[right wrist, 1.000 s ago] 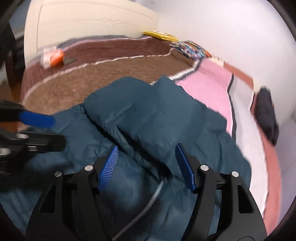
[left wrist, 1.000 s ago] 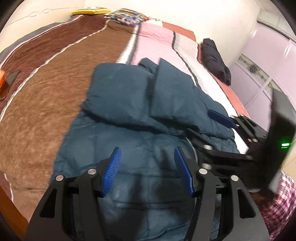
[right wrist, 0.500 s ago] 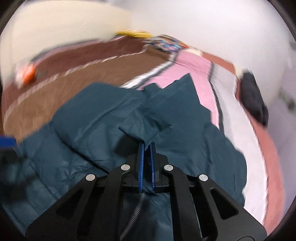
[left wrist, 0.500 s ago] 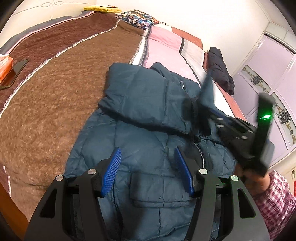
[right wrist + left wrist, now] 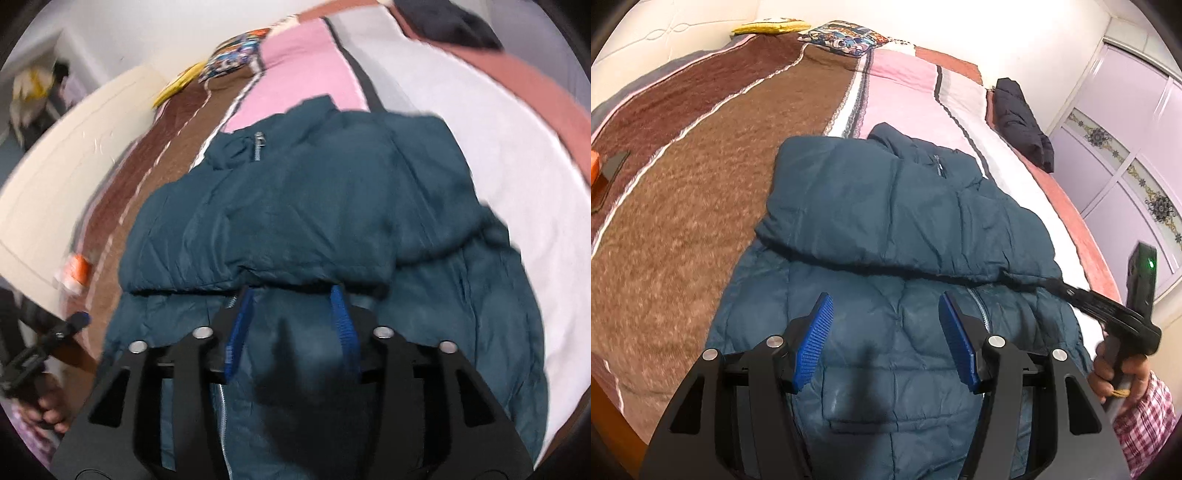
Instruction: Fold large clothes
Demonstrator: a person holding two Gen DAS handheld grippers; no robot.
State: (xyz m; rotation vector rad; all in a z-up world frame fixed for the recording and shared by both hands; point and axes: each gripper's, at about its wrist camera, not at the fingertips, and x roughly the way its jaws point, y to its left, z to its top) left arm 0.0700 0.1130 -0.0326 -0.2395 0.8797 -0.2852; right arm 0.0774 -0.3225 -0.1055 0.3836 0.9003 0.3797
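A: Right gripper (image 5: 291, 328) status?
B: Jaws opening over the jacket (image 5: 886, 229) — sleeve (image 5: 258, 236) released, now folded across the chest mid-bed.
A: Left gripper (image 5: 886, 347)?
B: Spread, empty, hovering over the near hem. Both sleeves appear in — fold the body next.

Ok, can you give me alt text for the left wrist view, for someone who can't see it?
A dark teal quilted puffer jacket lies on a bed with a brown and pink striped blanket, its sleeves folded across the chest. The open left gripper hovers over the jacket's lower front, holding nothing. At right, the right gripper, its jaws opening, reaches the folded sleeve's cuff.
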